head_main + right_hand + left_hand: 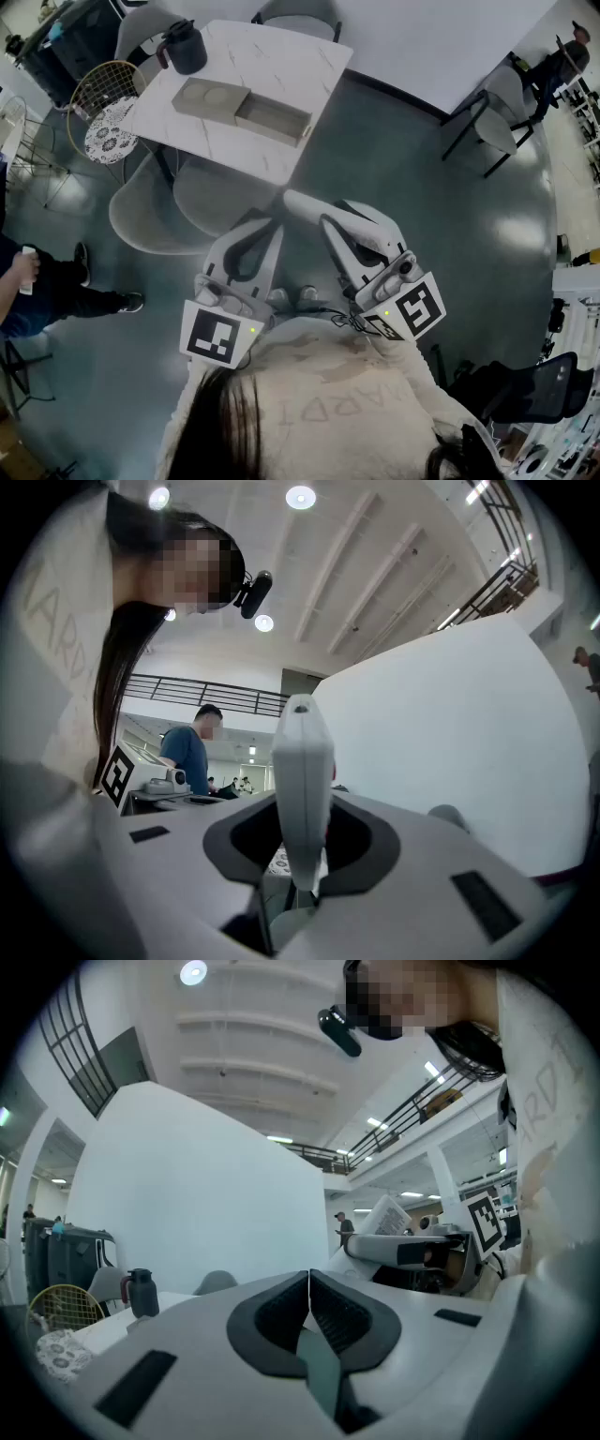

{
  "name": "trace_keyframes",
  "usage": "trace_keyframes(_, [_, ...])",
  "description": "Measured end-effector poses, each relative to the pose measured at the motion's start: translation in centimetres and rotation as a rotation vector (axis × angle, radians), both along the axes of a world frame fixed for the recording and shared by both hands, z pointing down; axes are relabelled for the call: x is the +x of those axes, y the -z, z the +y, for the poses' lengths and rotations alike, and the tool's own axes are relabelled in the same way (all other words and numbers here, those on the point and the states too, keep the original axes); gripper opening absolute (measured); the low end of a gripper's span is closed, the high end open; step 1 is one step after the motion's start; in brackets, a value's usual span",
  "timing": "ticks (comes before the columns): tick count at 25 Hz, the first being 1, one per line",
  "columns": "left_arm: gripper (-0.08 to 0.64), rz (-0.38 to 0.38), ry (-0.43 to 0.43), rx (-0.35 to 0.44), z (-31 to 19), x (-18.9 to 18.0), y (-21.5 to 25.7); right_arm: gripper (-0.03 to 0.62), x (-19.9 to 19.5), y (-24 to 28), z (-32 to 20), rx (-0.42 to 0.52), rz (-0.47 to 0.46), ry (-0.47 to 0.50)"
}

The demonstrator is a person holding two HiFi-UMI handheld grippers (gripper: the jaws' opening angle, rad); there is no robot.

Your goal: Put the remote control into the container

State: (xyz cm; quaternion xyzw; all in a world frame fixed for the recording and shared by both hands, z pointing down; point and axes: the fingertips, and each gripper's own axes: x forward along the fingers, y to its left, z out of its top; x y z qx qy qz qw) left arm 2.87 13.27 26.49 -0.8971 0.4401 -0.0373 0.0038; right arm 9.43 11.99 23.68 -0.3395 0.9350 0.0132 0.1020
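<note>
Remote control point(302, 780) clamped between right tongs point(305, 850) — container point(246, 111) well apart

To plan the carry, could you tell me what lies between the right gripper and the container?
Head view: between right gripper and container, only bare floor and the table's edge; a grey chair stands just beside.

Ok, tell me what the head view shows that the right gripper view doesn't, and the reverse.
Head view only: the white table with the container and a dark jug on it, ahead of the person.
Right gripper view only: the remote control standing edge-on, clamped between the pads of the right claw, with a person in a blue shirt behind.
Both: the right claw and the left claw, held side by side.
</note>
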Motion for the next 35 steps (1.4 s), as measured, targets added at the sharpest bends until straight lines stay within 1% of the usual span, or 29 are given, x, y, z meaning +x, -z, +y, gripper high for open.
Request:
trace_keyframes(7, [0.014, 0.004, 0.022, 0.011, 0.3, -0.1, 0.7, 0.097, -0.1, 0.5, 0.4, 0.002, 0.004, 0.022])
trace_keyframes(16, [0.014, 0.006, 0.025, 0.012, 0.4, -0.5, 0.6, 0.097, -0.8, 0.5, 0.5, 0.005, 0.015, 0.035])
trace_keyframes(26, [0.014, 0.017, 0.006, 0.013, 0.1, -1.2, 0.5, 0.097, -1.8, 0.3, -0.2, 0.002, 0.029, 0.024])
trace_keyframes(30, [0.014, 0.021, 0.0, 0.013, -0.3, -2.2, 0.3, 0.097, -2.6, 0.3, -1.0, -0.005, 0.018, 0.011])
trace_keyframes(35, [0.014, 0.026, -0.009, 0.016, -0.7, -3.5, 0.2, 0.097, -3.8, 0.1, -1.9, -0.006, 0.027, -0.004])
